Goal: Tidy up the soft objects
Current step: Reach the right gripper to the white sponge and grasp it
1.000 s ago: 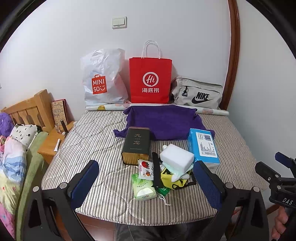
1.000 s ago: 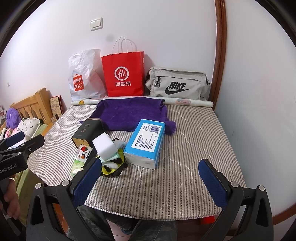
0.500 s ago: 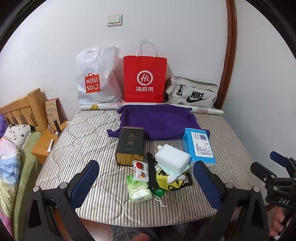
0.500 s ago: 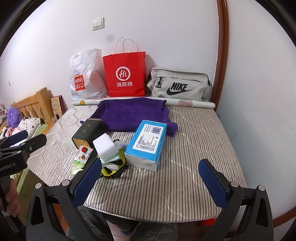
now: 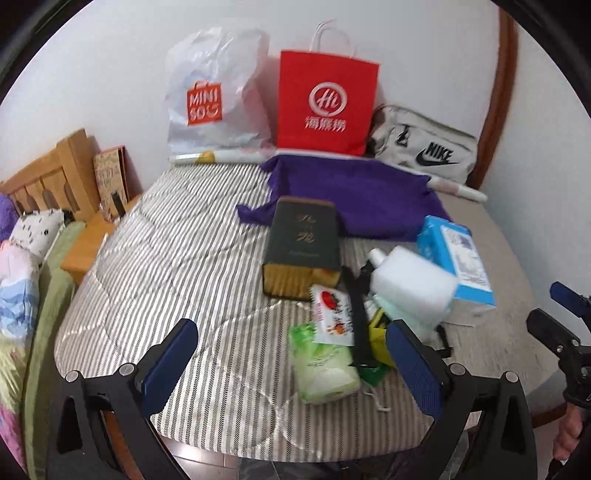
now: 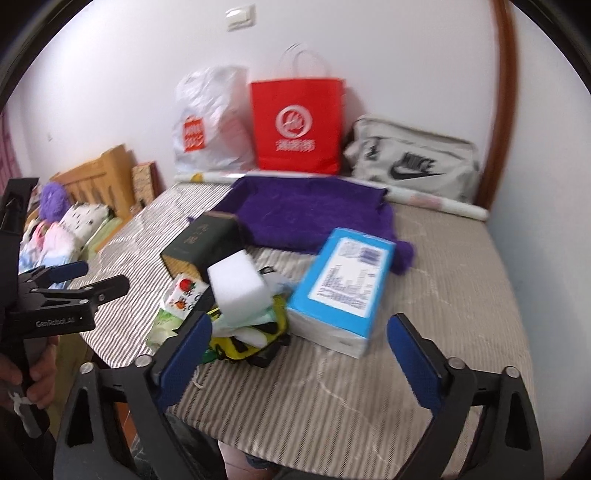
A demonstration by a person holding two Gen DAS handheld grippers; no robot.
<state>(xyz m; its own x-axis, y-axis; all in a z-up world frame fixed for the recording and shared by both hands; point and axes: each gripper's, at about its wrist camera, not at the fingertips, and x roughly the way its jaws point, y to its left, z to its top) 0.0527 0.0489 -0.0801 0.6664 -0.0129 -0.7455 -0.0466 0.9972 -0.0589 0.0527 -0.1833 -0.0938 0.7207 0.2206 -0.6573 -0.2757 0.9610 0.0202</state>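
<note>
- Your left gripper [image 5: 291, 362] is spread wide and holds nothing, low in its frame above the mattress [image 5: 177, 258]; its view alone shows the green pack [image 5: 323, 363] whole.
- Your right gripper [image 6: 299, 354] is spread too, empty.
- The soft pile sits mid-frame: sponge [image 6: 238, 282] on top, tissue box [image 6: 341, 284] beside it, purple cloth [image 6: 314, 214] behind.
- Only the right view shows the wall switch [image 6: 241, 16], upper centre.

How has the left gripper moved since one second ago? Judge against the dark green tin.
Yes. The left gripper has come forward toward the pile: the dark green tin looms larger, and the green tissue pack now sits between the open fingers.
</note>
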